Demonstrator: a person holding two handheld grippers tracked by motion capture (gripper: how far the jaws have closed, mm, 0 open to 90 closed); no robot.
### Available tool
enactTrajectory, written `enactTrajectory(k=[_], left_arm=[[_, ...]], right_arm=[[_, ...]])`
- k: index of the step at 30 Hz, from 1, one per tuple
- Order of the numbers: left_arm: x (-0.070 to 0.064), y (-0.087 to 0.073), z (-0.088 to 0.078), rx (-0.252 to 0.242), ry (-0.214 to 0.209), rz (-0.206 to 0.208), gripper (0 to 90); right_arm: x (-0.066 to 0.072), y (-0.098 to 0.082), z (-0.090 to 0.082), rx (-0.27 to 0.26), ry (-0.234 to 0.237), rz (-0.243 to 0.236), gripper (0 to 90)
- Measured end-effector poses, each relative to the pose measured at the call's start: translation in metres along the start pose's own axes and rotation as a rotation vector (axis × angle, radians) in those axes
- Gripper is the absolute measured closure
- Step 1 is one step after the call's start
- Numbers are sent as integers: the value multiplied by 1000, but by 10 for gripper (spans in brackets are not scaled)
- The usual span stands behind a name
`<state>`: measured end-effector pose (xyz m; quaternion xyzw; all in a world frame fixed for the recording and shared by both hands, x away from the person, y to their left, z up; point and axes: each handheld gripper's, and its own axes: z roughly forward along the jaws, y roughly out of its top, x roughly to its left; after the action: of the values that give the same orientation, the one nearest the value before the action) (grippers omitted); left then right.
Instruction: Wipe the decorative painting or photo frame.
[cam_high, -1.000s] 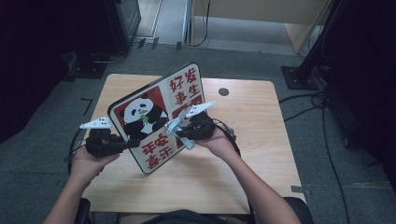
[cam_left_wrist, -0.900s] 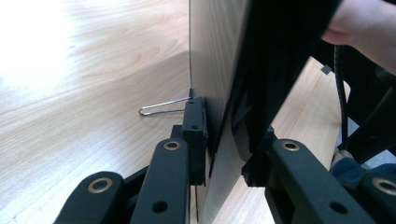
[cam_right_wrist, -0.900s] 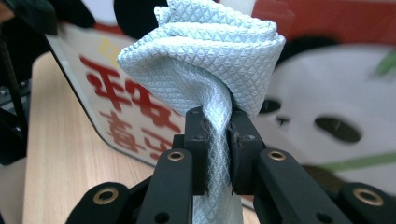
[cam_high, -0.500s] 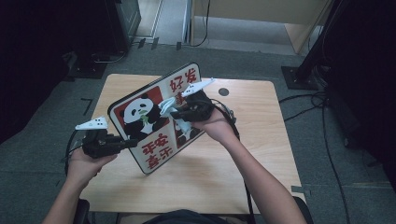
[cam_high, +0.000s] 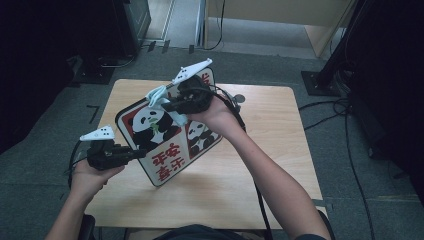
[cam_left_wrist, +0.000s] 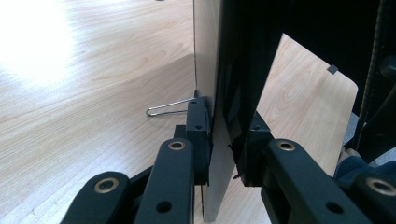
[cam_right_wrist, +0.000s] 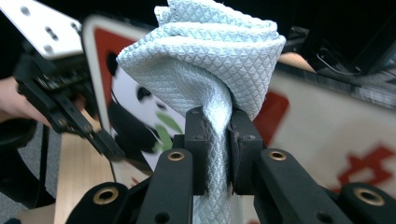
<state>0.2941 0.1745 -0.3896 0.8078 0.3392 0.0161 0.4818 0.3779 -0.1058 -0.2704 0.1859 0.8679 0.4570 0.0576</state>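
Between the 2 black jaws of the right claw (cam_right_wrist: 217, 135) a pale blue cloth (cam_right_wrist: 210, 60) is pinched tight, its waffle-textured folds bunching up above the pads and a strip of it running down between them. Seen from the high view, that right claw (cam_high: 167, 106) sits above the upper part of a panda board (cam_high: 165, 132), with the cloth (cam_high: 159, 97) against the board's picture side near the top left panda. The right hand (cam_high: 215, 112) holds the claw from the right, and its forearm crosses the desk (cam_high: 270, 150) from the bottom.

At the board's lower left edge, the left claw (cam_high: 131, 154) is clenched on the panda board; in the left gripper view its jaws (cam_left_wrist: 224, 144) press both faces of the thin panel (cam_left_wrist: 219, 70), which stands on edge and tilted over the desk (cam_left_wrist: 93, 93). A thin wire stand (cam_left_wrist: 168, 108) sticks out from the board's back just beside the left jaw. The left hand (cam_high: 92, 170) grips this claw at the desk's left edge.

The board shows 2 pandas on red panels with red characters on white. Its lower corner rests near the middle of the light wooden desk, while its upper end leans away from the person. Around the desk lies grey carpet (cam_high: 45, 120) with dark cables (cam_high: 350, 150) on the right side.
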Motion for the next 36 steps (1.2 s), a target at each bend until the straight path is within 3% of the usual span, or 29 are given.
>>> enactTrajectory(k=[4, 12, 36], left_arm=[[0, -1, 0, 4, 3, 5, 784], [-1, 0, 0, 7, 4, 10, 785], [-1, 1, 0, 9, 2, 4, 784]], right_arm=[[7, 11, 7, 19, -1, -29, 804], [5, 8, 9, 27, 6, -30, 804], [6, -29, 25, 17, 22, -23, 805]])
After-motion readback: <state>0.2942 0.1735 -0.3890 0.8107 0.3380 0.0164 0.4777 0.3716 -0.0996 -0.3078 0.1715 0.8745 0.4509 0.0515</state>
